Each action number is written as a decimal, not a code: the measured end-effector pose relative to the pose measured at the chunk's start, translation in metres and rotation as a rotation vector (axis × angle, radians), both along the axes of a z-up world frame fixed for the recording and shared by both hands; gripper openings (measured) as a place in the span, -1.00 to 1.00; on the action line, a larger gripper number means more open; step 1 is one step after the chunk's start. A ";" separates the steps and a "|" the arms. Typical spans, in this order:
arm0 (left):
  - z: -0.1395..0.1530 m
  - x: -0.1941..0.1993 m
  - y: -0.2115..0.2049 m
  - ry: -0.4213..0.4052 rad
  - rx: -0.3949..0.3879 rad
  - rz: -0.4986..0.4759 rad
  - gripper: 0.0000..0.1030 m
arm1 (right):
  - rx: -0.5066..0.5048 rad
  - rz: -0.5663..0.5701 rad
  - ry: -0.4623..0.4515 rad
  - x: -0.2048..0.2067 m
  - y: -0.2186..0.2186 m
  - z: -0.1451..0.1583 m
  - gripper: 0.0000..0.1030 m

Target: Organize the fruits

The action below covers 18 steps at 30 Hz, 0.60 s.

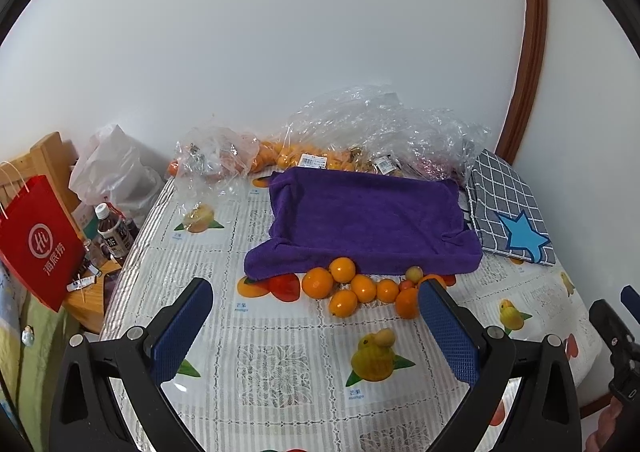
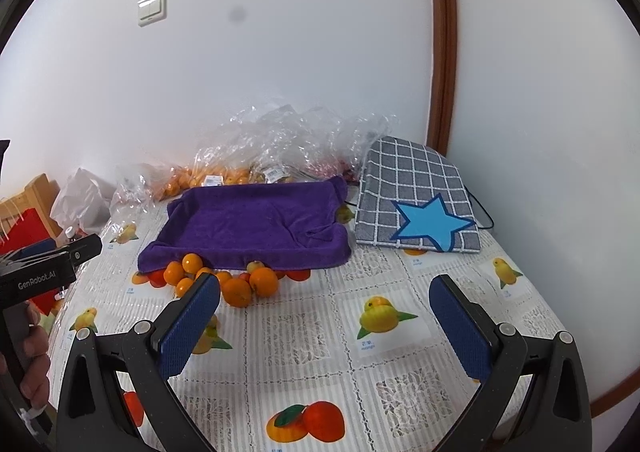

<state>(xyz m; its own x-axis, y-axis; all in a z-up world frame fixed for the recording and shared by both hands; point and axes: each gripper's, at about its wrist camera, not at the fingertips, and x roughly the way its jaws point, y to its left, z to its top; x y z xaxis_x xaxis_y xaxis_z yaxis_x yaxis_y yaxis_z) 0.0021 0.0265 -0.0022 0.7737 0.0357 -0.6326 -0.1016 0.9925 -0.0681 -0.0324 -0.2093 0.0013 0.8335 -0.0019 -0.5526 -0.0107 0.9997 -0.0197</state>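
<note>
Several loose oranges [image 1: 344, 284] lie in a cluster on the table just in front of a purple towel-lined tray [image 1: 364, 220]; a small yellow-red fruit [image 1: 414, 274] lies among them. The cluster [image 2: 236, 286] and tray [image 2: 248, 224] also show in the right wrist view. My left gripper [image 1: 316, 316] is open and empty, a short way in front of the oranges. My right gripper [image 2: 324, 312] is open and empty, to the right of the cluster, above the tablecloth.
Clear plastic bags [image 1: 360, 132] with more oranges lie behind the tray by the wall. A grey checked cloth with a blue star [image 1: 508, 212] lies to the right. A red paper bag [image 1: 36, 240] and bottles [image 1: 114, 232] stand off the table's left edge.
</note>
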 end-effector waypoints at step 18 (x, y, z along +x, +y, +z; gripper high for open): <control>-0.017 0.014 0.007 -0.029 0.017 -0.042 0.97 | -0.044 0.071 0.033 0.024 0.028 -0.032 0.90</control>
<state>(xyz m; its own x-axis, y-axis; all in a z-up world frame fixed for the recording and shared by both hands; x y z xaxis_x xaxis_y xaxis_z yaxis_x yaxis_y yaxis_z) 0.0158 0.0334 -0.0194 0.7925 0.0133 -0.6098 -0.0579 0.9969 -0.0536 -0.0082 -0.1809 -0.0306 0.8139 0.0313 -0.5802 -0.0825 0.9947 -0.0621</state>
